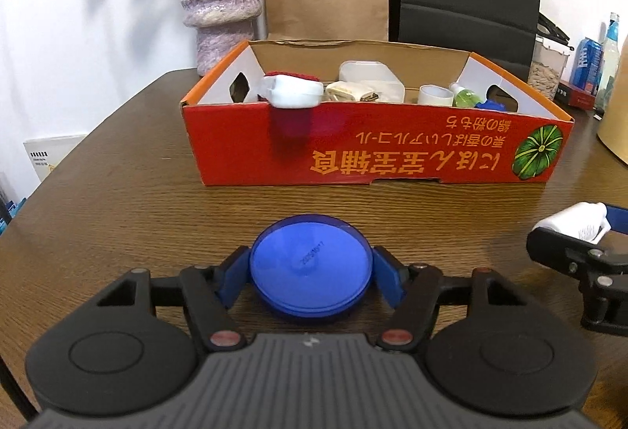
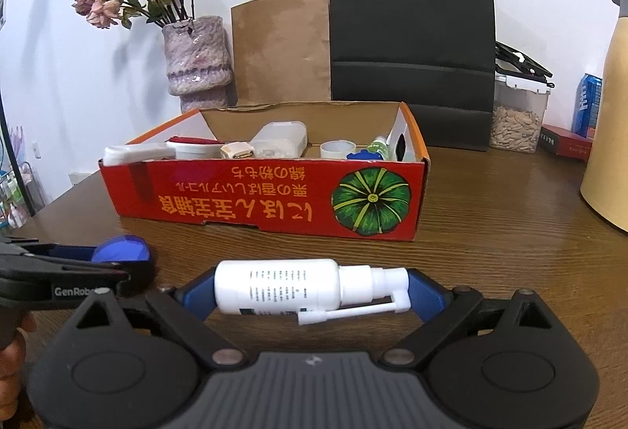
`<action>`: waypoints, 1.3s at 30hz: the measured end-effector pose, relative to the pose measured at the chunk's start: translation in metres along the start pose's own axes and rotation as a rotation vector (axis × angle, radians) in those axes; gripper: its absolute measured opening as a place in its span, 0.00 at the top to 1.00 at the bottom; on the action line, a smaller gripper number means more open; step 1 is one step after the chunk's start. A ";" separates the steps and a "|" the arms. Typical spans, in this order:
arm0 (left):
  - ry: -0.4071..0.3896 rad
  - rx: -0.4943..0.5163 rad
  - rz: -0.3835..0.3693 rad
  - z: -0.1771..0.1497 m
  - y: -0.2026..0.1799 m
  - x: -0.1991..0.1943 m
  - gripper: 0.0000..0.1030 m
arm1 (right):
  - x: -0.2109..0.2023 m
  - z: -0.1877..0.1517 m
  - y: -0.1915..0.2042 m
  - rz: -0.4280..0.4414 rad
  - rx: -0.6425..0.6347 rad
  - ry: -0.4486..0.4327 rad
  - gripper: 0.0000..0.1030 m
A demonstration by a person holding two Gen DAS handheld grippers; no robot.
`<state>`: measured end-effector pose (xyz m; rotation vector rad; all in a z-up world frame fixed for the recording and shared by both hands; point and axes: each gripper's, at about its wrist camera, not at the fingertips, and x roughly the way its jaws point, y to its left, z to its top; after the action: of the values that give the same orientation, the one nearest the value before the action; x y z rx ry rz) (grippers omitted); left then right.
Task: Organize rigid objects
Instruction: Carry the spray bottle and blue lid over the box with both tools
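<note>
While a red cardboard box (image 1: 376,150) printed with a green pumpkin sits open near the middle of a dark wooden table (image 1: 129,201), two handheld grippers are seen just in front of it, each with an item between its blue pads. In the left wrist view, the left gripper (image 1: 310,278) is clamped on a round blue lid (image 1: 310,268), which is held flat and low over the tabletop, well short of the box's near wall. In the right wrist view, the right gripper (image 2: 312,291) is closed on a white spray bottle (image 2: 290,289), gripped end to end and lying sideways, its nozzle arm folded down toward the right-hand finger. The bottle is also held short of the box, over the table.

Inside the box, a white flip-top container (image 1: 292,91), a white rectangular case (image 1: 371,75), a small white cup (image 1: 435,95), a green bottle (image 1: 465,97) and a blue piece (image 1: 490,104) are seen packed along the near wall. Behind the box, a mottled purple vase (image 2: 196,58) of dried roses, a brown paper bag (image 2: 280,48) and a black paper bag (image 2: 412,28) are lined up against the white wall. At the right, a clear container of seeds (image 2: 516,119), a blue can (image 2: 587,103) and a tall cream-coloured jug (image 2: 612,115) are visible.
</note>
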<state>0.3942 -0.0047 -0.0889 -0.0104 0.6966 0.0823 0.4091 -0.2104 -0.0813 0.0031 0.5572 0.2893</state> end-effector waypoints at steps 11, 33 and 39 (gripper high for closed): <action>-0.040 0.015 0.011 0.001 -0.002 -0.009 0.35 | -0.010 0.000 0.007 -0.014 0.022 -0.043 0.06; -0.211 -0.050 0.003 0.009 0.003 -0.058 0.35 | -0.034 0.007 0.017 -0.025 0.030 -0.185 0.06; -0.236 -0.061 -0.011 0.014 0.003 -0.069 0.35 | -0.038 0.014 0.018 -0.025 0.031 -0.226 0.06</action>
<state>0.3503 -0.0061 -0.0344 -0.0622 0.4582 0.0931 0.3807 -0.2024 -0.0482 0.0582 0.3365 0.2523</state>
